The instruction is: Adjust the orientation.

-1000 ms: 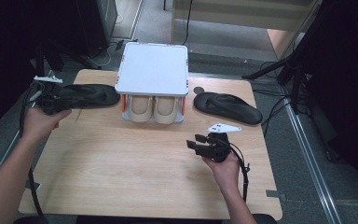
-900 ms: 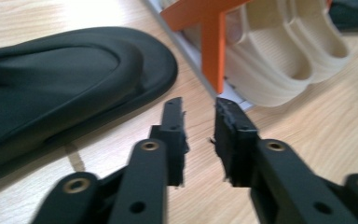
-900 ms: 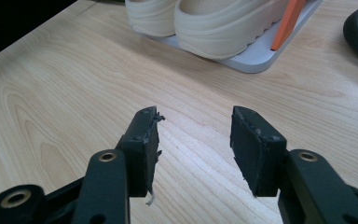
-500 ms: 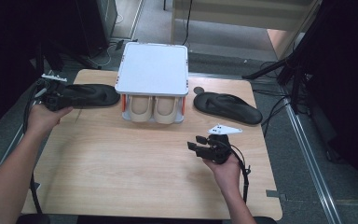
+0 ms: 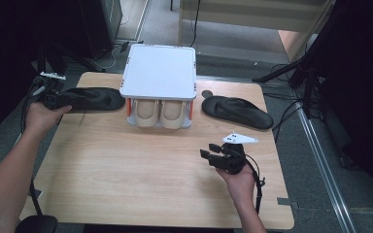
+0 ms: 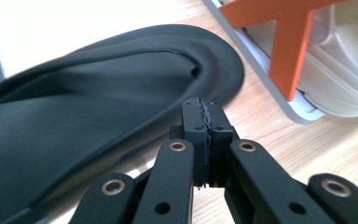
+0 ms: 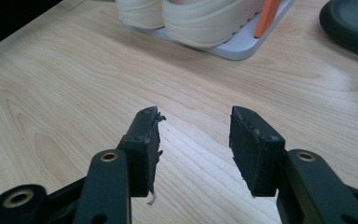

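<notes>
The left gripper [image 5: 53, 97] is at the heel end of the left black flip-flop [image 5: 90, 98], which lies on the table [image 5: 126, 184] just left of the white shoe rack [image 5: 159, 73]. Its fingers [image 6: 204, 135] have just closed and are pressed together, and I cannot tell if they pinch the edge of the flip-flop. The right gripper [image 5: 212, 150] hovers over bare wood with its fingers [image 7: 145, 140] spread apart, holding nothing.

No legible text, label, brand, number or sign appears on any surface. The white rack top [image 5: 159, 71], both black flip-flops [image 5: 90, 98] [image 5: 238, 111], the cream shoes [image 7: 186, 16] and the table [image 5: 126, 170] are unmarked. The orange bracket [image 6: 292, 42] carries no lettering.
</notes>
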Demonstrator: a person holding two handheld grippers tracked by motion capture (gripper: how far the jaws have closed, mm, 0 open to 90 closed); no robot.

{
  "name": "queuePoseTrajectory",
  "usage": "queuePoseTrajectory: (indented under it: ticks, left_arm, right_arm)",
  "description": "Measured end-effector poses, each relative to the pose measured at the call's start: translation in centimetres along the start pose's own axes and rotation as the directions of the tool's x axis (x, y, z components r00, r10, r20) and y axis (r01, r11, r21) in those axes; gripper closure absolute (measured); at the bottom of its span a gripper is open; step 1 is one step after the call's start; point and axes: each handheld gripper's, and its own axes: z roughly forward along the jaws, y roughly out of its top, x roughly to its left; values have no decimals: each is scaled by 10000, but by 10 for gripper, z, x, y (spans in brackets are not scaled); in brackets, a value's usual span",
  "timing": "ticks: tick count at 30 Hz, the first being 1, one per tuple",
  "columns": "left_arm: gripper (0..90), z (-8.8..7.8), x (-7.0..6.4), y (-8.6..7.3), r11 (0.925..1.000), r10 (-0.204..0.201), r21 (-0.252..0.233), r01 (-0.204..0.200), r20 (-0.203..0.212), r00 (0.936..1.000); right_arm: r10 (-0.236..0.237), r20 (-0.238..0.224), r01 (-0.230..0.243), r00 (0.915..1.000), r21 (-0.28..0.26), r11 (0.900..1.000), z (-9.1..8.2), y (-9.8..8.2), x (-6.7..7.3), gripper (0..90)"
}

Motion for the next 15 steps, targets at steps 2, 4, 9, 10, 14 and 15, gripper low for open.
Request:
queuePoseTrajectory:
  ticks: [2,4,9,10,14,15]
  left_arm:
    - [900,-1,8,1,10000,26,68,-24,-190,9998]
    - [900,-2,15,0,9997,0,227,9,-381,9993]
    - [900,1,26,-5,9998,-138,153,148,-611,9980]
    - [900,2,27,-6,9998,-155,91,161,-677,9976]
    - [900,7,37,-7,9996,-275,23,278,-855,9960]
    - [900,9,40,-8,9994,-316,77,324,-887,9956]
  right_arm:
    - [24,42,-24,10000,-14,10000,-1,-1,-2,536]
    - [98,87,-97,9999,-42,9999,-3,-3,-2,536]
    - [140,248,-136,9996,-157,9998,-6,-5,-4,547]
    - [183,284,-179,9994,-148,9997,-6,-6,-4,548]
    - [284,350,-282,9990,-88,9996,-5,-7,-5,549]
    - [258,364,-254,9990,-96,9996,-5,-7,-5,549]
